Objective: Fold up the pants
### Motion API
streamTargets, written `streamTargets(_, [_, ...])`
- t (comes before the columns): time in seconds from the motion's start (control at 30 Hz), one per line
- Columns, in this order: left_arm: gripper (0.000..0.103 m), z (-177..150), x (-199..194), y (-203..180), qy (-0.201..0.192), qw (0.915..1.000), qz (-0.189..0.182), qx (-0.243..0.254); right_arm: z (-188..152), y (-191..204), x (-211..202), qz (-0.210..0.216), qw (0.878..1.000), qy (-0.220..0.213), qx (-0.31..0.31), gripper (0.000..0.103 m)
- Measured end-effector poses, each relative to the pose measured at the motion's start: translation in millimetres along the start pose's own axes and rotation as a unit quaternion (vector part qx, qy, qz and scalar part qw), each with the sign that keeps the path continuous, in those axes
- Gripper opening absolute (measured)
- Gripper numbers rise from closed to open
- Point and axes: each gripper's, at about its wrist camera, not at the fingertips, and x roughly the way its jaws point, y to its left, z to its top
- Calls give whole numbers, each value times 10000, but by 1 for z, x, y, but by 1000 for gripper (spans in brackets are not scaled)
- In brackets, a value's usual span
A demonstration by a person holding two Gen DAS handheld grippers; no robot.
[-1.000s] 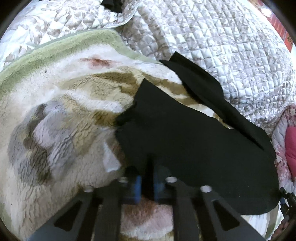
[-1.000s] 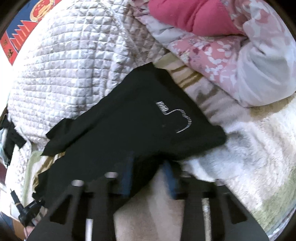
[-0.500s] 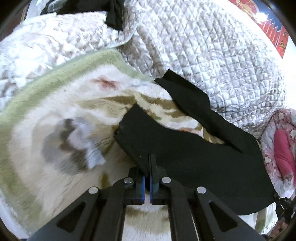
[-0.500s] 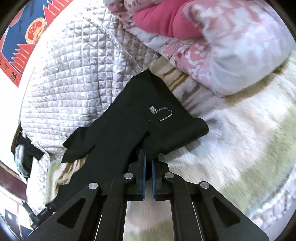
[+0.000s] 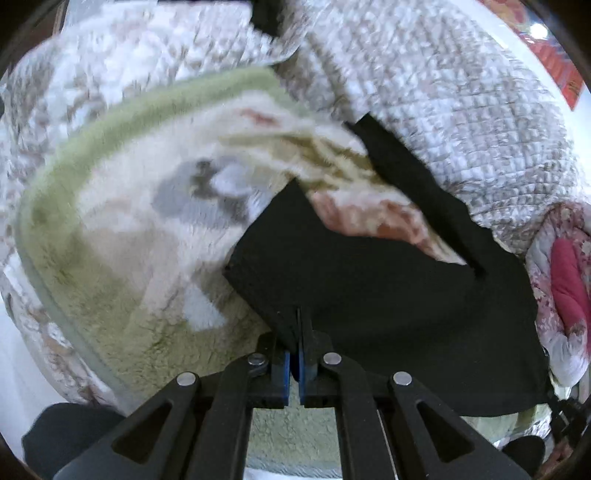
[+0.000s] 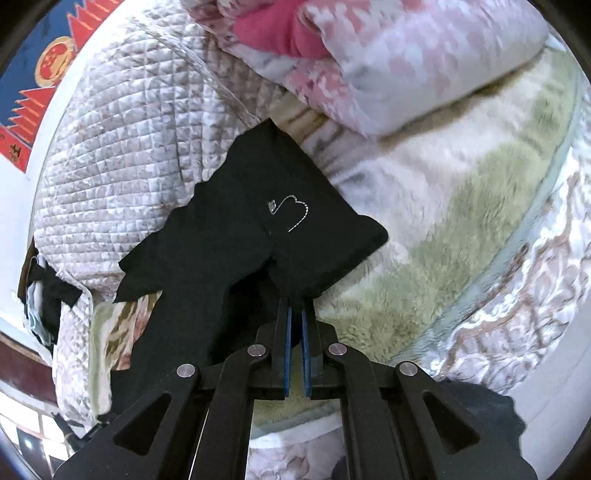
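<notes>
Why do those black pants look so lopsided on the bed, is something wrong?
Nothing is damaged. The black pants lie askew: both grippers pinch one end, while the legs splay apart, one running up onto the quilted cover, the fleece blanket showing between them.

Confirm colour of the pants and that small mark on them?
Black pants; the small mark is a thin silvery-white outline. Right wrist view shows it best.

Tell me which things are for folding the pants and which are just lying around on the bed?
For the job:
- black pants
- left gripper, shut on the pants
- right gripper, shut on the pants

Just lying about:
- fluffy blanket under the pants
- quilted cover
- pink flowered bedding
- dark cloth at the far edge
</notes>
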Motion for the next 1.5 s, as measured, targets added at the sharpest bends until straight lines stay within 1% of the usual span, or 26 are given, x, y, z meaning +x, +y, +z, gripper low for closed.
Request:
streamTargets(0.07, [4, -2, -1, -3, -13, 9999, 12, 99, -3, -7, 12, -185, 9995, 272, 20, 4])
streamTargets(0.13, [5, -6, 12, 0, 244, 9995, 101, 153, -4, -9, 11, -347, 9990, 286, 12, 5])
streamTargets(0.2, [8, -9, 17, 6, 418, 9990, 159, 12, -2, -5, -2, -602, 9980, 44, -182, 5])
streamTargets(0.23, [9, -9, 14, 8, 362, 9990, 243, -9, -1, -3, -9, -717, 9970, -85, -271, 5])
streamTargets(0.27, [10, -7, 9, 10, 236, 9992, 331, -13, 1, -1, -19, -833, 9954, -285, -376, 9])
streamTargets(0.3, [13, -3, 3, 12, 108, 9991, 407, -7, 4, 0, -25, -917, 9937, -448, -454, 17])
streamTargets(0.37, [23, 5, -4, 13, -114, 9982, 582, 51, 9, 6, -33, -963, 9903, -743, -677, 28])
streamTargets(0.43, [41, 19, -4, 12, -293, 9977, 589, 180, 13, 15, -24, -867, 9891, -715, -953, 41])
streamTargets(0.47, [45, 25, -2, 10, -310, 9977, 557, 244, 15, 19, -18, -818, 9890, -664, -1040, 49])
streamTargets(0.53, [55, 39, 12, 1, -266, 9978, 363, 497, 19, 26, -2, -890, 9863, -606, -1247, 52])
streamTargets(0.67, [55, 61, 53, -14, 22, 9954, 457, 846, 26, 23, 11, -1061, 9858, -609, -1149, 52])
streamTargets(0.77, [53, 63, 78, -31, 101, 9862, 893, 1387, 25, 23, 16, -1089, 9851, -540, -1217, 52])
streamTargets(0.8, [37, 61, 82, -37, 16, 9809, 1088, 1614, 25, 23, 17, -1074, 9856, -506, -1208, 52])
streamTargets(0.83, [18, 59, 85, -43, -75, 9734, 1337, 1858, 25, 23, 17, -1056, 9858, -500, -1206, 52])
streamTargets(0.87, [10, 58, 86, -47, -142, 9689, 1405, 2031, 25, 23, 16, -1056, 9856, -516, -1219, 52])
streamTargets(0.9, [5, 59, 83, -49, -198, 9711, 1250, 2025, 25, 25, 15, -1062, 9850, -555, -1242, 52])
streamTargets(0.93, [5, 61, 78, -49, -346, 9725, 1240, 1943, 25, 26, 14, -1062, 9845, -589, -1265, 52])
streamTargets(1.0, [5, 68, 69, -48, -670, 9680, 1406, 1968, 26, 27, 14, -1066, 9842, -597, -1280, 52])
streamTargets(1.07, [6, 76, 73, -40, -548, 9761, 1236, 1699, 26, 29, 13, -1057, 9844, -586, -1279, 52])
streamTargets(1.1, [6, 78, 78, -35, -456, 9784, 1278, 1559, 25, 30, 12, -1055, 9841, -588, -1304, 52])
streamTargets(1.13, [10, 78, 83, -33, -369, 9785, 1305, 1555, 25, 32, 11, -1066, 9831, -597, -1360, 52])
streamTargets(1.23, [12, 74, 82, -37, -434, 9742, 1404, 1711, 24, 36, 9, -1158, 9798, -628, -1506, 52])
streamTargets(1.3, [13, 76, 77, -36, -442, 9753, 1429, 1627, 25, 37, 7, -1178, 9792, -639, -1520, 52])
streamTargets(1.37, [16, 78, 66, -33, -546, 9770, 1450, 1466, 26, 35, 4, -1191, 9793, -657, -1499, 52])
streamTargets(1.43, [32, 79, 55, -32, -730, 9754, 1588, 1347, 29, 33, 3, -1229, 9791, -633, -1490, 52])
streamTargets(1.5, [34, 79, 44, -30, -810, 9778, 1507, 1214, 32, 23, 9, -1294, 9824, -374, -1294, 52])
